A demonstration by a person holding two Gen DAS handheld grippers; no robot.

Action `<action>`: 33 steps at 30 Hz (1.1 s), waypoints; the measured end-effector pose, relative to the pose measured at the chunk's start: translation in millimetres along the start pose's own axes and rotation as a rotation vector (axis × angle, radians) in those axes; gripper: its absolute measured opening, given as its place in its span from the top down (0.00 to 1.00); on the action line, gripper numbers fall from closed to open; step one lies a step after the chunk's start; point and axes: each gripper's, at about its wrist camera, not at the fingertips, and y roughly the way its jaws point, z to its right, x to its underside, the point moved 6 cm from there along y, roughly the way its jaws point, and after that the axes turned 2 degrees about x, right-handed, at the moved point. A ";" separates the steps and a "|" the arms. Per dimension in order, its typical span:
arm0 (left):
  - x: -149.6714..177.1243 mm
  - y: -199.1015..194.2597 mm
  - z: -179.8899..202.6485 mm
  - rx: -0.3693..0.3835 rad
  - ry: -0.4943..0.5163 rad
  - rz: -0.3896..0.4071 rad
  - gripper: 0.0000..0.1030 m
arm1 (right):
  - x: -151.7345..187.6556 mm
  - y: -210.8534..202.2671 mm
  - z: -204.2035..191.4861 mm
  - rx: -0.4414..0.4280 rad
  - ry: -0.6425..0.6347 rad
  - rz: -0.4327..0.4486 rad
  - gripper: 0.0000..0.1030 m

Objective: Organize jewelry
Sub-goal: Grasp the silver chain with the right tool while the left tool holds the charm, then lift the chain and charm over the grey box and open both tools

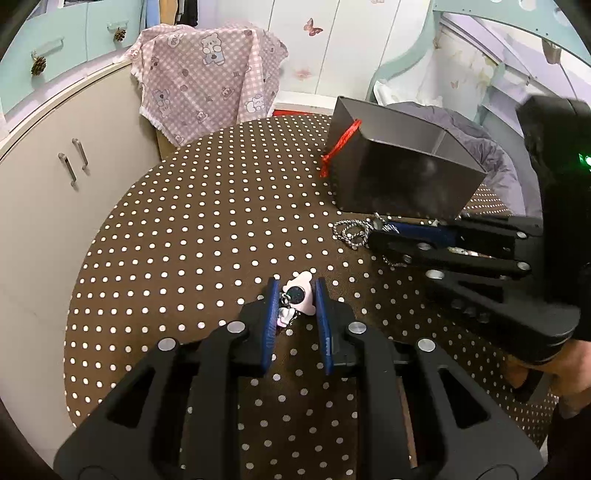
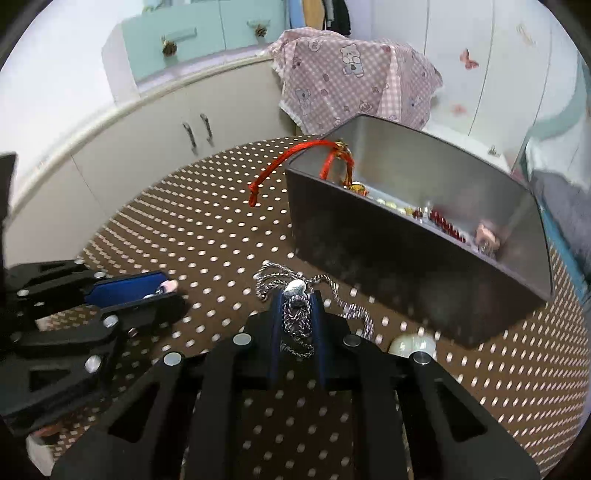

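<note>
While the left tool (image 1: 296, 295) grips a pink charm (image 1: 298, 293), the right tool (image 2: 297, 297) clamps a silver chain (image 2: 295, 314).

I see my left gripper (image 1: 295, 291) angled downward, jaws pinched on a small charm. My right gripper (image 2: 297, 299), just beside it, is clamped on a chain.

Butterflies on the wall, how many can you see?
3 in the left wrist view: one butterfly high on the white doors, a fainter one below it, one far right. More may be hidden.

Even indoor light, soft shadows, strong fisheye bending at dark edges, right view slightly blurred.
</note>
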 end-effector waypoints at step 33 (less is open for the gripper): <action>-167.0 -78.4 70.3 0.134 0.150 0.321 0.81 | -143.1 -236.3 54.7 -0.070 -0.020 0.482 0.87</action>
